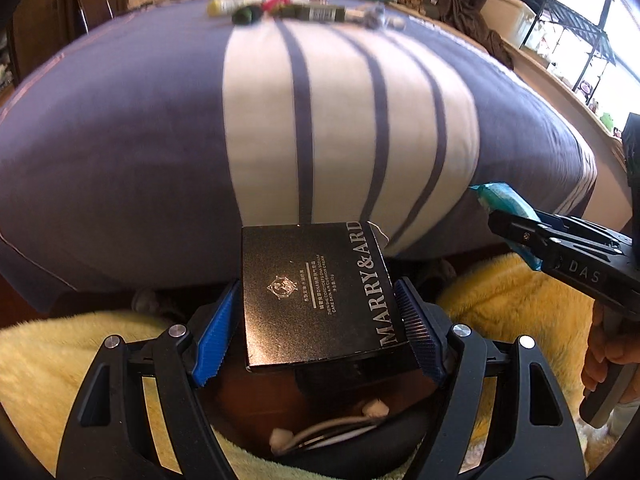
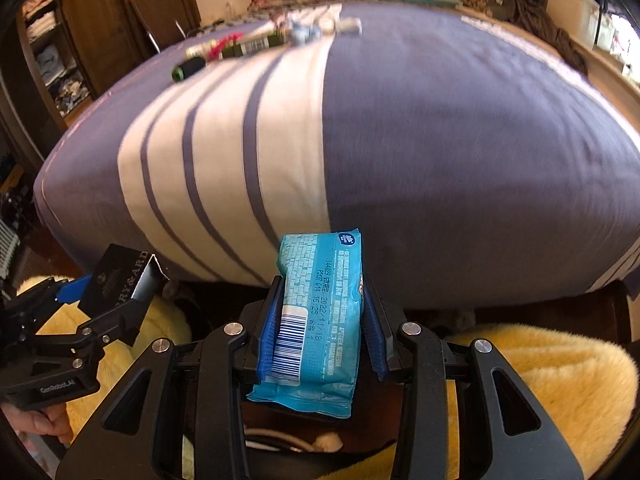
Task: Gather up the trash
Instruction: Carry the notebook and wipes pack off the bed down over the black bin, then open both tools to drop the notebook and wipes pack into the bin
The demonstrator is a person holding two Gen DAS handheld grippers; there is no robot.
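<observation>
1. The left gripper [image 1: 320, 320] is seen at the bottom middle of the left wrist view. A black box [image 1: 316, 296] is clamped between its two blue pads [image 1: 216, 336]. White letters are printed along the right edge of the box.
2. The same black box [image 2: 116, 280] is also seen at the lower left of the right wrist view, gripped by the left gripper [image 2: 100, 300].
3. The right gripper [image 2: 320, 320] is seen at the bottom middle of the right wrist view. A blue packet [image 2: 316, 320] is squeezed between its blue pads [image 2: 270, 328]. A barcode and a date are printed on the packet.
4. The same blue packet [image 1: 508, 212] is seen at the right edge of the left wrist view, pinched by the right gripper [image 1: 516, 228].
5. A bed with a blue and white striped cover [image 1: 120, 140] fills the middle of both views.
6. A row of small things [image 1: 296, 10] is laid at the top middle of the left wrist view, on the far part of the bed. They are too blurred to be named.
7. Yellow fluffy cloth [image 2: 540, 368] is seen at the bottom of both views, under the grippers.
8. A dark bin [image 1: 328, 452] is partly seen at the bottom middle, just under the box. White bits are seen inside it.
</observation>
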